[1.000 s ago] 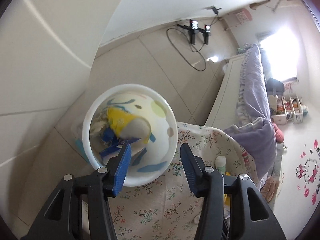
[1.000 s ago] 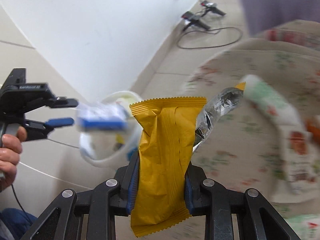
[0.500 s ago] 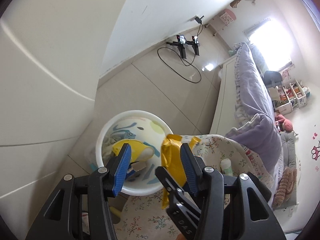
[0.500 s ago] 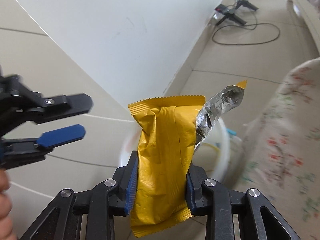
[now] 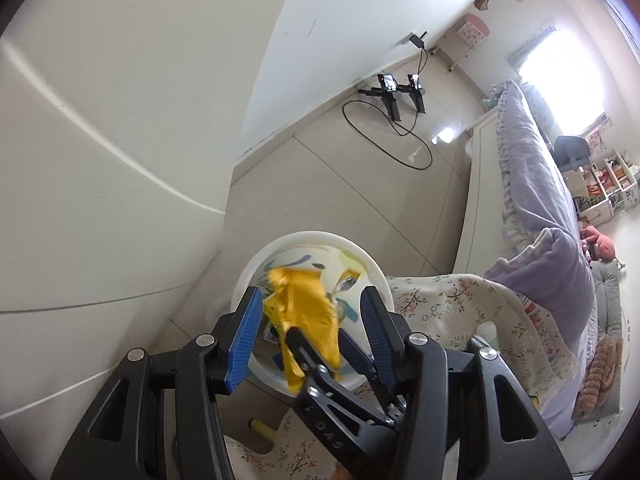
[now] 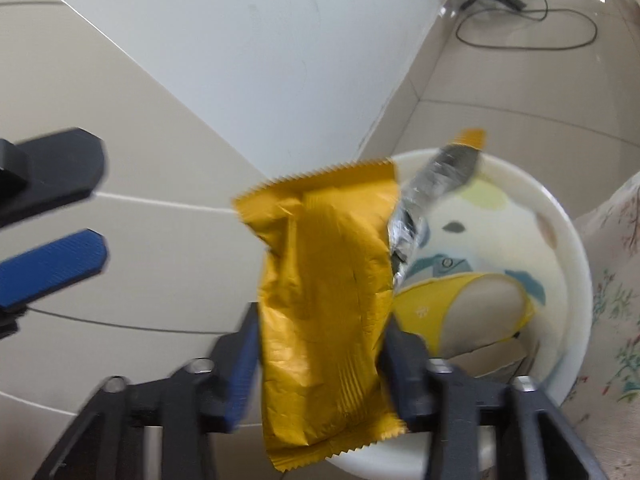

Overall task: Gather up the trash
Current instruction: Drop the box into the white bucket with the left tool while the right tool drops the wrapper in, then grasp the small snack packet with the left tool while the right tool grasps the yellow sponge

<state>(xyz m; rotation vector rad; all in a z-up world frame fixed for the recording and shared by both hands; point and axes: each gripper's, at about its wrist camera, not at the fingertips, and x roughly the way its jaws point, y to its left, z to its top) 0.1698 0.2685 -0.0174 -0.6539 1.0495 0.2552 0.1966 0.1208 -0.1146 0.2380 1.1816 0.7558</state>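
Observation:
My right gripper (image 6: 318,328) is shut on a yellow snack wrapper (image 6: 324,288) with a torn silver end, and holds it over the near edge of the white patterned trash bin (image 6: 576,264). The bin holds a yellow packet (image 6: 460,312) and other scraps. In the left wrist view the wrapper (image 5: 308,312) and the right gripper (image 5: 320,364) hang over the bin (image 5: 376,268). My left gripper (image 5: 308,336) is open and empty, above and behind them; its fingers (image 6: 52,264) show at the left of the right wrist view.
The bin stands on a tiled floor beside a white wall (image 5: 120,140). A floral cloth (image 5: 460,312) covers the table edge next to it. A black cable and tripods (image 5: 396,100) lie far off on the floor. A bed with purple bedding (image 5: 532,184) is at right.
My right gripper has carried the yellow wrapper left from the table to over the bin. My left gripper has risen and pulled back from the bin, staying open.

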